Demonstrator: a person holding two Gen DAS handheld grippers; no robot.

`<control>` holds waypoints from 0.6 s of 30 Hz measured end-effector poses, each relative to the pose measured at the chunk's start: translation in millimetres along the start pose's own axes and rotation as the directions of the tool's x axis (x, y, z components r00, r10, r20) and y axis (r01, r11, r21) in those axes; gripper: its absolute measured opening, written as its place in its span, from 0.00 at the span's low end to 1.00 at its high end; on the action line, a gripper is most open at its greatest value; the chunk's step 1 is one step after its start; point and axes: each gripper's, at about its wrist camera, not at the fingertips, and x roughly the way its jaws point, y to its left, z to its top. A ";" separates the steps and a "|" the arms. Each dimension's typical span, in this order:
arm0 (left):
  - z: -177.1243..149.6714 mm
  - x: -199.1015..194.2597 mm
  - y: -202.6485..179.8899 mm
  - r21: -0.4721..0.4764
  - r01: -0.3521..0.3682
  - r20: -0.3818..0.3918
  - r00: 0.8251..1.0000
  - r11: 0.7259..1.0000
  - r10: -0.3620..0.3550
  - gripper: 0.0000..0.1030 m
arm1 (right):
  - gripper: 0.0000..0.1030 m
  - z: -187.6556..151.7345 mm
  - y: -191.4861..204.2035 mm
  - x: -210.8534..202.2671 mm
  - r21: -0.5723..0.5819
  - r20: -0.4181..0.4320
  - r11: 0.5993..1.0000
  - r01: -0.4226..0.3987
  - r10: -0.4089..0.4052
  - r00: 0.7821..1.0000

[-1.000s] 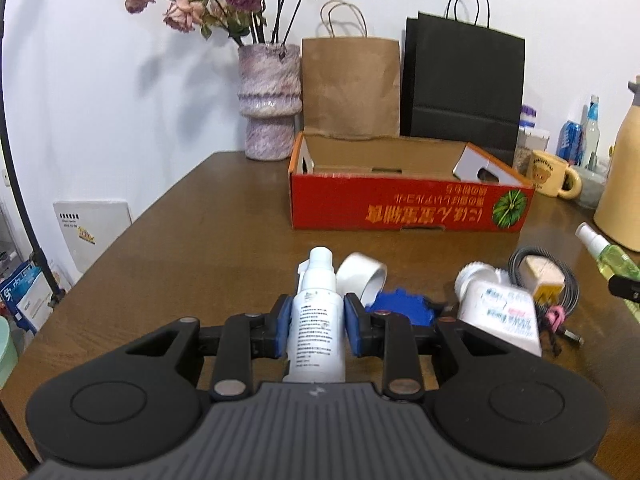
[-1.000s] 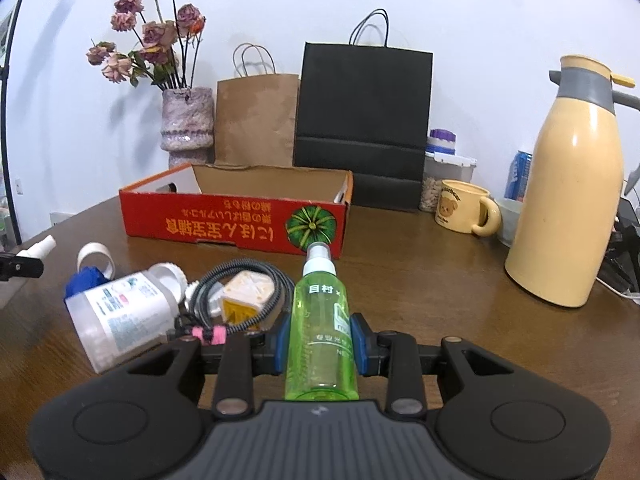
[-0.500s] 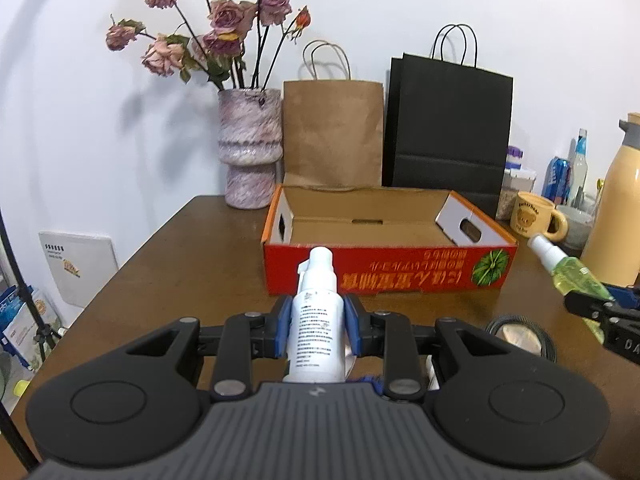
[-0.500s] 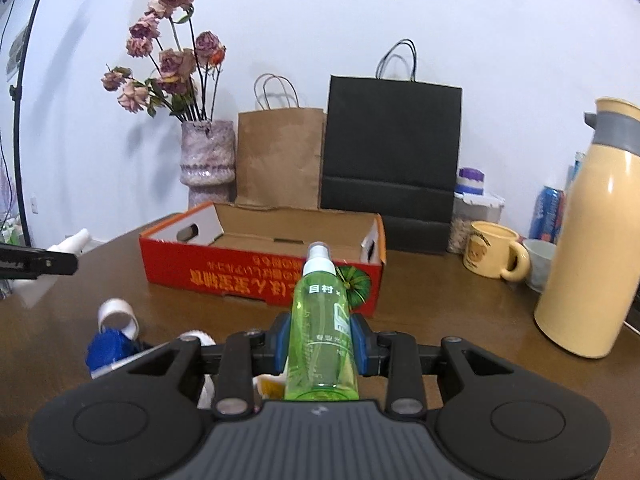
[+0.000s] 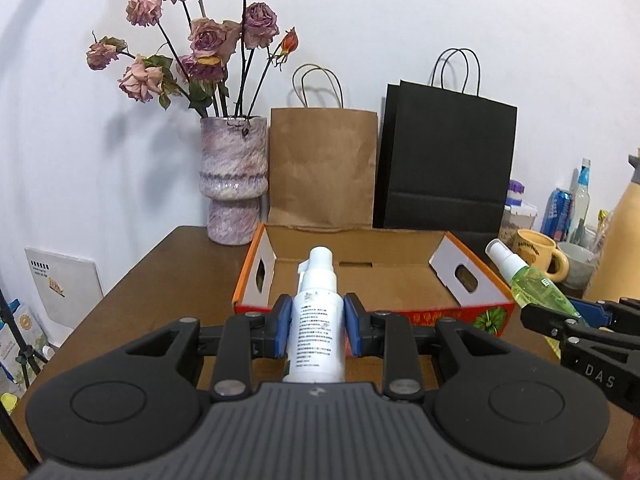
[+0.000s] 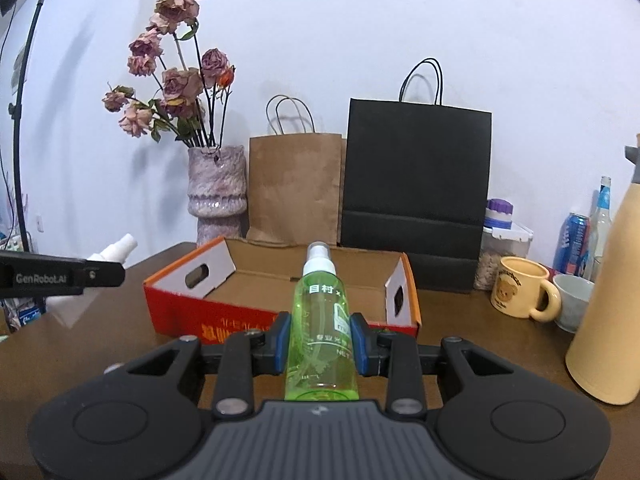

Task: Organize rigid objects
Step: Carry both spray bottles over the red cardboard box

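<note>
My left gripper (image 5: 316, 330) is shut on a white spray bottle (image 5: 318, 332) and holds it in the air just in front of the red cardboard box (image 5: 492, 316). My right gripper (image 6: 320, 340) is shut on a green spray bottle (image 6: 320, 336), also raised in front of the same box (image 6: 224, 320). The box is open and its brown floor shows nothing inside. The green bottle also shows at the right in the left wrist view (image 5: 532, 284). The white bottle's tip shows at the left in the right wrist view (image 6: 118, 248).
Behind the box stand a vase of dried roses (image 5: 234, 180), a brown paper bag (image 5: 322, 168) and a black paper bag (image 5: 444, 168). A yellow mug (image 6: 520, 294), a white cup (image 6: 574, 296), cans and a tall cream thermos (image 6: 612, 300) stand at the right.
Both grippers have risen from the table with their bottles and moved toward the box. The clutter on the table has dropped out of view.
</note>
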 end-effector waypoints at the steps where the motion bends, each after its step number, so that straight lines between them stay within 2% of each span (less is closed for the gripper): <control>1: 1.9 2.8 -0.1 -0.004 0.001 0.001 1.000 1.000 -0.001 0.28 | 0.29 2.4 0.1 3.4 0.000 0.004 1.000 0.002 -0.002 1.000; 18: 33.0 57.8 -6.2 -0.049 -0.021 0.016 1.000 0.999 0.022 0.28 | 0.29 33.9 -10.8 54.8 0.025 0.009 1.000 0.003 -0.003 1.000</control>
